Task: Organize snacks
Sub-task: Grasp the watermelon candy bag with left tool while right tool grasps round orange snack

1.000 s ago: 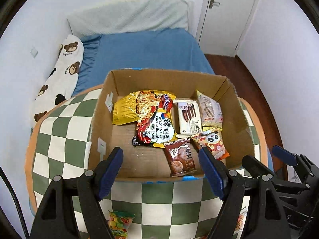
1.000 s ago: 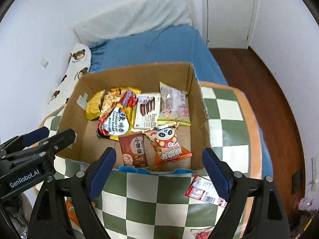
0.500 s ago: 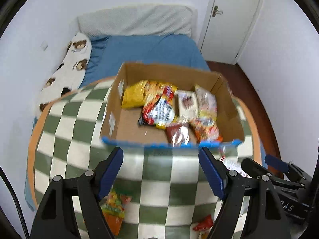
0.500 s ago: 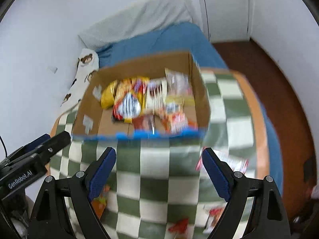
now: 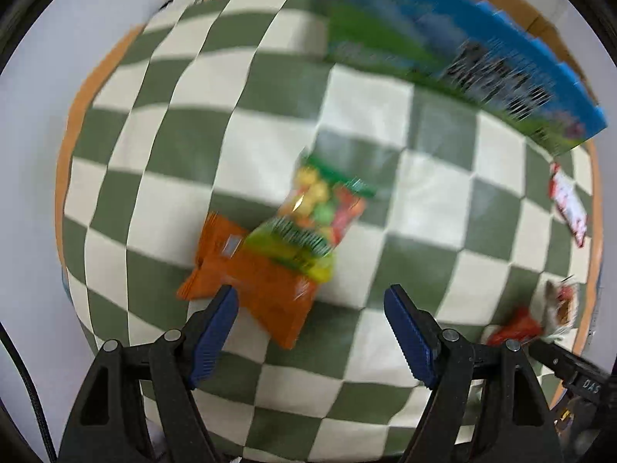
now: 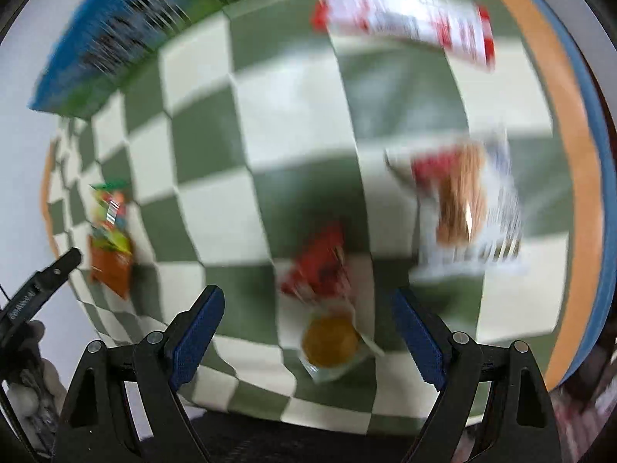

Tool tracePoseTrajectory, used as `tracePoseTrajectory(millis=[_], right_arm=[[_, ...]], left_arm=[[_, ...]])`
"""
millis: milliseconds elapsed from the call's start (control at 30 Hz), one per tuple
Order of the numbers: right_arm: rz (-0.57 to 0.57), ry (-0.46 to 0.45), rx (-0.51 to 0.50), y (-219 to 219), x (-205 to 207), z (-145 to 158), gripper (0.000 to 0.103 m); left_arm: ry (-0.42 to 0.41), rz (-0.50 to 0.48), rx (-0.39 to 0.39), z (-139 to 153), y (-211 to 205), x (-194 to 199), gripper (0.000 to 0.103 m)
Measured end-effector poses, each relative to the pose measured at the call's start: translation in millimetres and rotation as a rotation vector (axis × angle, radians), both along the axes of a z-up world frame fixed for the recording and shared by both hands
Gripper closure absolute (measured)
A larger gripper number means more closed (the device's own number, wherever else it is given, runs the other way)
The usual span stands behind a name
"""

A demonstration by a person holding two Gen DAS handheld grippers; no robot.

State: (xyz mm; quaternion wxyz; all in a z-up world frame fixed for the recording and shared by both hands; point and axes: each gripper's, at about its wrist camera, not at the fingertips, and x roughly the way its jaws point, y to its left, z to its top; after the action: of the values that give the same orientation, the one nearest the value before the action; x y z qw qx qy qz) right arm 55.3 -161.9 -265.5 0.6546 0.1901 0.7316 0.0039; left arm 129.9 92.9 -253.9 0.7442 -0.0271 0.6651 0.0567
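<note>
Both views are blurred by motion. My left gripper (image 5: pixel 310 303) is open and empty, low over an orange packet (image 5: pixel 250 281) with a colourful candy bag (image 5: pixel 312 216) lying across it. My right gripper (image 6: pixel 304 306) is open and empty above a red packet (image 6: pixel 318 266) and a clear pack with a round orange snack (image 6: pixel 331 341). A red and white biscuit pack (image 6: pixel 466 204) lies to its right. A red and white wrapper (image 6: pixel 408 21) lies farther off. The snack box's blue and green outer wall (image 5: pixel 443 54) stands at the back; its inside is hidden.
The round table carries a green and white checked cloth (image 5: pixel 185 142) with an orange rim (image 6: pixel 567 154). The red and white wrapper (image 5: pixel 568 206) and biscuit pack (image 5: pixel 559 305) lie at the right edge in the left wrist view. The orange packet and candy bag (image 6: pixel 110 239) show far left in the right wrist view.
Both grippers have pulled back from the box and tilted down toward the tablecloth. The box interior has left view, and loose packets on the cloth now fill both views. Both stay open.
</note>
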Motion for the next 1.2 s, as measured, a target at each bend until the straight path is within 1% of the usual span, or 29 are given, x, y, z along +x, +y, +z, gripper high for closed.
tracePoseTrajectory(millis=[100, 200, 233, 267, 300, 333, 367, 400, 500, 667, 767, 800, 833, 867, 933, 1000, 1100, 1167, 1200], right_arm=[[-0.049, 0.063, -0.005, 0.4, -20.8, -26.2, 0.012], [-0.103, 0.103, -0.011, 4.3, -40.2, -45.7, 0.014], [-0.108, 0.102, -0.031, 7.0, -44.9, -48.7, 0.017], [-0.107, 0.090, -0.059, 10.0, -48.1, -48.7, 0.024], [-0.107, 0.073, -0.079, 13.0, -51.1, -47.5, 0.028], [-0.111, 0.060, -0.083, 15.5, -53.6, -46.2, 0.037], [-0.111, 0.052, -0.077, 17.8, -55.2, -44.9, 0.037], [-0.106, 0.044, -0.078, 21.3, -56.0, -43.0, 0.037], [-0.077, 0.019, -0.089, 34.6, -56.5, -38.6, 0.038], [-0.047, -0.004, -0.082, 54.1, -51.2, -37.1, 0.038], [-0.037, -0.022, -0.058, 61.0, -43.9, -35.5, 0.039], [-0.027, -0.029, -0.057, 64.6, -39.2, -34.5, 0.039], [-0.012, -0.040, -0.052, 68.8, -34.2, -33.1, 0.039], [-0.002, -0.047, -0.050, 72.5, -29.7, -31.7, 0.039], [0.023, -0.064, -0.059, 78.4, -20.0, -29.1, 0.039], [0.044, -0.078, -0.067, 82.6, -11.0, -28.4, 0.039], [0.065, -0.058, -0.056, 81.9, -4.6, -35.7, 0.039], [0.072, -0.039, -0.041, 79.8, -2.2, -42.5, 0.037], [0.072, -0.037, -0.036, 79.5, -0.1, -44.6, 0.037]], left_arm=[[0.033, 0.020, -0.021, -12.0, 19.2, -6.7, 0.026], [0.040, 0.008, -0.016, -17.6, 35.4, -9.0, 0.026], [0.043, -0.001, -0.012, -19.3, 39.4, -8.6, 0.026], [0.049, -0.013, -0.015, -21.3, 44.0, -7.2, 0.026], [0.052, -0.024, -0.019, -22.7, 46.5, -5.5, 0.026], [0.054, -0.038, -0.019, -23.8, 47.5, -3.4, 0.026], [0.053, -0.068, -0.017, -25.3, 46.7, 0.2, 0.026], [0.049, -0.104, -0.015, -26.4, 43.1, 3.6, 0.026], [0.052, -0.206, 0.031, -32.7, 26.3, 16.4, 0.026], [0.084, -0.338, 0.072, -52.2, -7.5, 42.3, 0.026], [0.087, -0.414, 0.107, -64.6, -29.2, 51.0, 0.027], [0.081, -0.419, 0.105, -66.9, -32.6, 52.7, 0.040], [0.080, -0.417, 0.091, -68.6, -34.1, 53.7, 0.049], [0.092, -0.400, 0.079, -71.3, -34.7, 54.9, 0.052], [0.097, -0.351, 0.050, -72.0, -30.9, 55.4, 0.052], [0.113, -0.280, -0.010, -72.6, -21.3, 53.5, 0.052], [0.191, -0.155, -0.132, -81.3, -5.5, 44.8, 0.052], [0.213, -0.095, -0.186, -88.6, 0.9, 40.0, 0.051], [0.221, -0.089, -0.194, -92.9, 1.3, 39.2, 0.050]])
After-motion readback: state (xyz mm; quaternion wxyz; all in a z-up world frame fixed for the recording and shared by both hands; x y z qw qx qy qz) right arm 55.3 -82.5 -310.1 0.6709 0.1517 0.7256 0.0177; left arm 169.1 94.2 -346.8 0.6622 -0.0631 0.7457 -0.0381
